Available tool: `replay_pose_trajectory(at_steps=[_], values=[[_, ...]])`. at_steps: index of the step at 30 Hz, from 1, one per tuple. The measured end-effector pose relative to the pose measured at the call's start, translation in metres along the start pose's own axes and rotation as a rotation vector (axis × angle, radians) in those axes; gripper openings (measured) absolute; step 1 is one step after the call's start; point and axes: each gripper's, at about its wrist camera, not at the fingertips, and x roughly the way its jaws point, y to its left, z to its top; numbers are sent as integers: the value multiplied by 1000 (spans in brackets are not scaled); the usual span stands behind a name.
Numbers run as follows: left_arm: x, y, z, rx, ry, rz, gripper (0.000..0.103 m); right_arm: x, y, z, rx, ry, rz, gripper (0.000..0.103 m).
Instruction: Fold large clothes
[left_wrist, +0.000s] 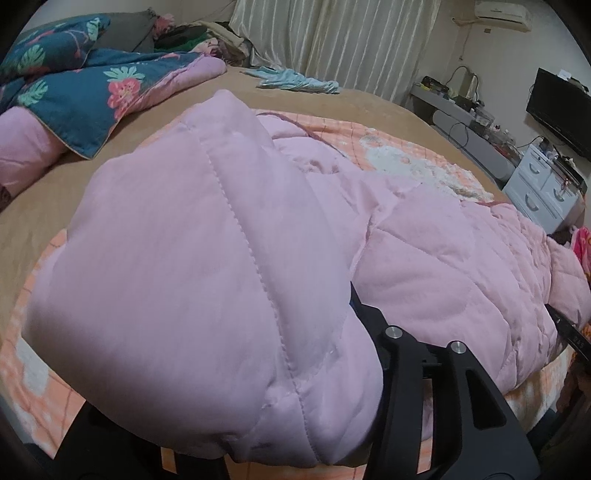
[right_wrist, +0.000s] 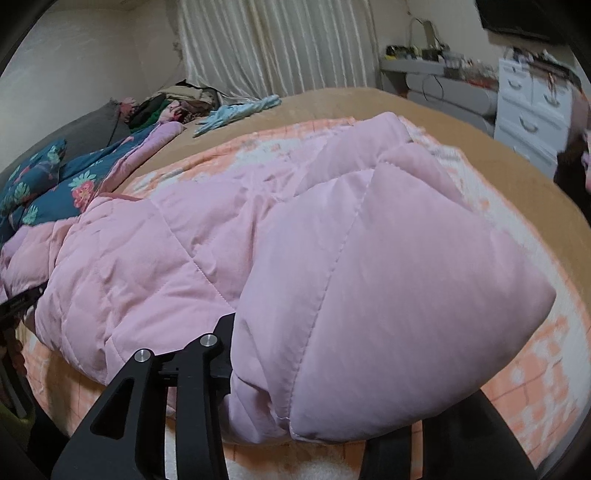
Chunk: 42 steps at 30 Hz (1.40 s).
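A large pink quilted padded coat (left_wrist: 229, 236) lies across an orange-and-white checked blanket (left_wrist: 406, 147) on the bed. My left gripper (left_wrist: 295, 369) is shut on a bunched end of the coat, which drapes over the fingers and hides the tips. In the right wrist view the same pink coat (right_wrist: 369, 258) bulges over my right gripper (right_wrist: 295, 369), which is shut on its other end, fingertips hidden under the fabric. The checked blanket (right_wrist: 517, 369) shows beneath. The other gripper's black edge shows at the far side in each view.
A tan bedsheet (left_wrist: 55, 206) covers the bed. A teal floral quilt (left_wrist: 74, 96) and clothes pile sit at the head. A light blue garment (left_wrist: 295, 81) lies by the curtain. White drawers (left_wrist: 543, 188), a desk and TV stand on the right.
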Motion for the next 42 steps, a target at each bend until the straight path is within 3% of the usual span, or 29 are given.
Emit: replay_pose_trajectory(at_steps=[7,10,12,17,26,37,42], values=[[6,6,-10,-38,0,5,50,12,-14,-10,117,30,14,50],[5,7,-11,-55,6,5,54,14,-21,-15,186,33,24,62],[4,8,-12,-69,15,3,58,14,-28,-17,225,42,25,76],[-1,13,-16,-83,30,16,70,5,-38,-22,255,47,0,98],[-16,22,-21,-105,62,27,93,-11,-48,-32,246,41,-12,99],[-52,32,-22,-120,69,32,94,-47,-46,-33,211,4,-88,99],[-82,29,-20,-95,3,72,94,-77,-43,-28,187,-58,-119,99]])
